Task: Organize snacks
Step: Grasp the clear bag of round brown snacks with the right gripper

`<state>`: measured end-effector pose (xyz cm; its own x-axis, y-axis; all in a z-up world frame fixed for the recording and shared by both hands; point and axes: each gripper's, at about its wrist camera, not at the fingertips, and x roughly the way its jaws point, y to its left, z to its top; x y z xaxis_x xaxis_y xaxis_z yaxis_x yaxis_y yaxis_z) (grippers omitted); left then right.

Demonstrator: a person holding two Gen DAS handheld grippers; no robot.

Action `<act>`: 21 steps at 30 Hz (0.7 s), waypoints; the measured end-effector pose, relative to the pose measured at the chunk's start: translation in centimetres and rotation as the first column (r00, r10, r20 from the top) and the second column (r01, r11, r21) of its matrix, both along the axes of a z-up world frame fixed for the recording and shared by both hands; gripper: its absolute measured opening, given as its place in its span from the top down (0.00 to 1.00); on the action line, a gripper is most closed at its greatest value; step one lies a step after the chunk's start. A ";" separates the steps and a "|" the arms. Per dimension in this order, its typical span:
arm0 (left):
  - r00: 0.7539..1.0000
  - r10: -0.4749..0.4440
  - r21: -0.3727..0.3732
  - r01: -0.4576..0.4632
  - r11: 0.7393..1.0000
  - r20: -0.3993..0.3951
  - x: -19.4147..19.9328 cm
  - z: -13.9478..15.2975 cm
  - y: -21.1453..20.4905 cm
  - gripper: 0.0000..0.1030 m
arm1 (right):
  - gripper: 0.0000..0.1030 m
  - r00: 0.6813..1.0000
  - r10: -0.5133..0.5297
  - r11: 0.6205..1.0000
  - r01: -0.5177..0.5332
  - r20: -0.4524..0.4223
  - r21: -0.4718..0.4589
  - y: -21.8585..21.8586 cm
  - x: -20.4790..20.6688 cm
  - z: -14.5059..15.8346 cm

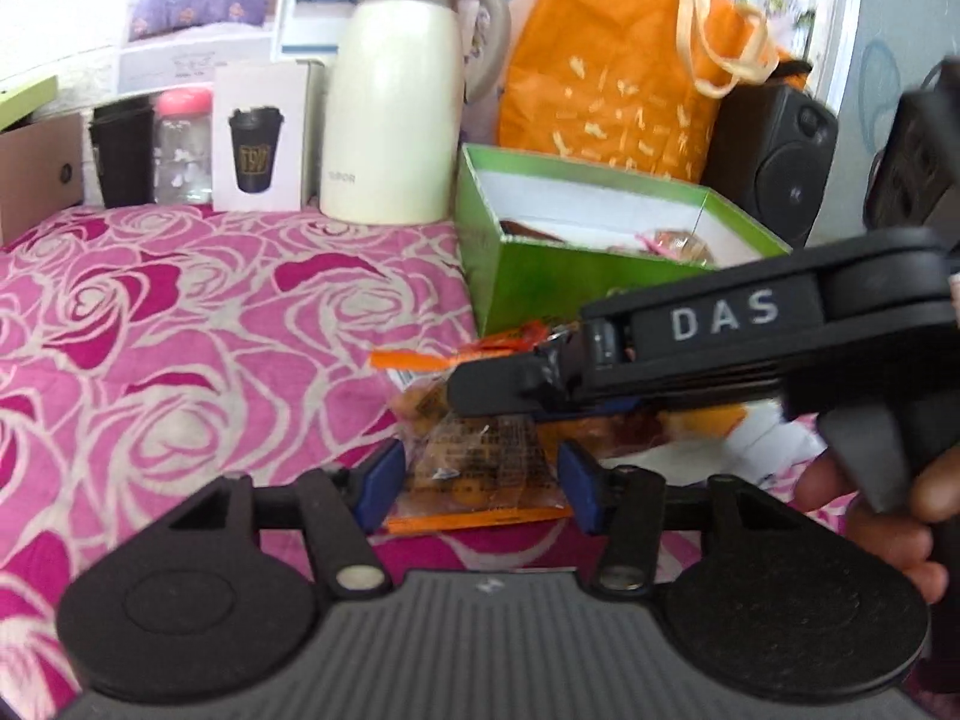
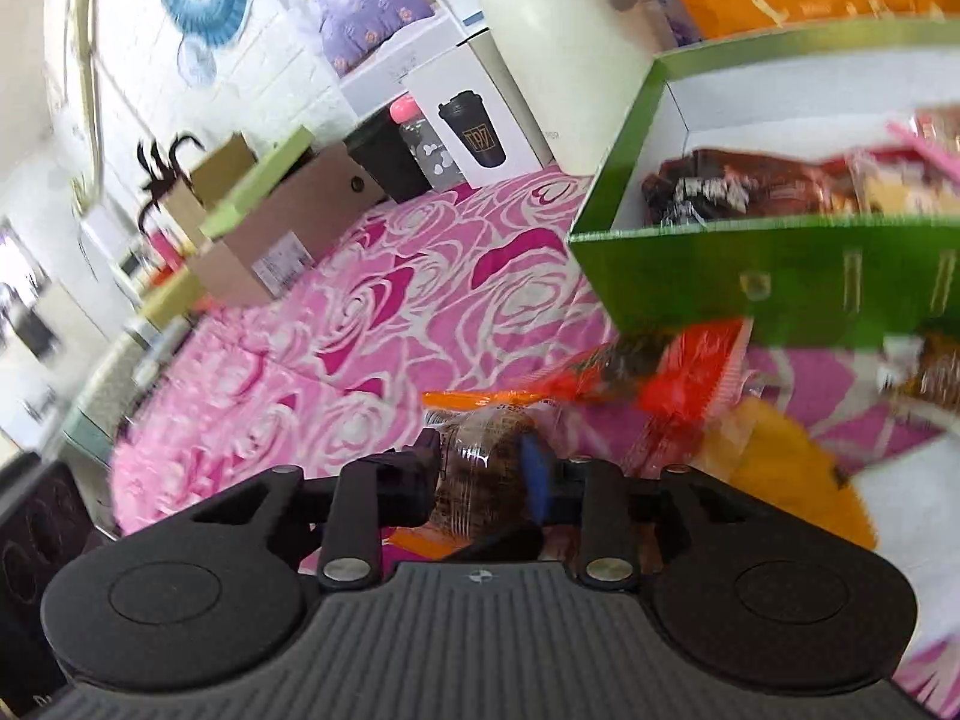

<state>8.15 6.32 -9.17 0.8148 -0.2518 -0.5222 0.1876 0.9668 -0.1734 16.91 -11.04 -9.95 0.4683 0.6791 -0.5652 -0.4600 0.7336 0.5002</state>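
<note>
On the pink rose cloth (image 1: 180, 330), a pile of snack packets lies in front of a green box (image 1: 540, 282). My left gripper (image 1: 480, 480) sits low over a clear, orange-edged packet (image 1: 480, 462). Its blue pads (image 1: 384, 480) stand close on either side of that packet without visibly squeezing it. My right gripper (image 1: 474, 396), marked DAS, reaches in from the right, just beyond, in a person's hand (image 1: 870, 510). In the right wrist view my right gripper (image 2: 480, 477) is shut on a clear packet holding a dark round snack (image 2: 480, 456). The green box (image 2: 708, 276) holds a brown packet (image 2: 750, 186) and others.
A cream thermos jug (image 1: 390, 120), an orange bag (image 1: 600, 60) and a black speaker (image 1: 774, 162) stand behind the box. A white cup carton (image 1: 258, 138), a pink-lidded jar (image 1: 183, 144) and cardboard boxes (image 2: 270, 228) line the back left. More loose packets (image 2: 690, 378) lie right of my grippers.
</note>
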 end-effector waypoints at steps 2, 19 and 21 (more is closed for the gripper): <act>0.999 0.004 0.018 -0.005 1.000 0.032 -1.3 0.6 -0.1 0.55 | 0.50 1.000 0.000 1.000 0.000 -0.010 0.009 0.1 -0.7 0.0; 0.999 0.031 0.011 -0.031 0.999 -0.025 -2.1 -0.4 0.8 0.50 | 0.38 0.998 0.017 0.997 -0.012 0.062 -0.072 2.4 -3.0 0.1; 1.000 0.023 0.012 -0.023 1.000 -0.006 -2.6 0.1 0.7 0.50 | 0.39 0.997 0.010 0.999 -0.006 0.076 -0.052 2.1 -3.5 0.5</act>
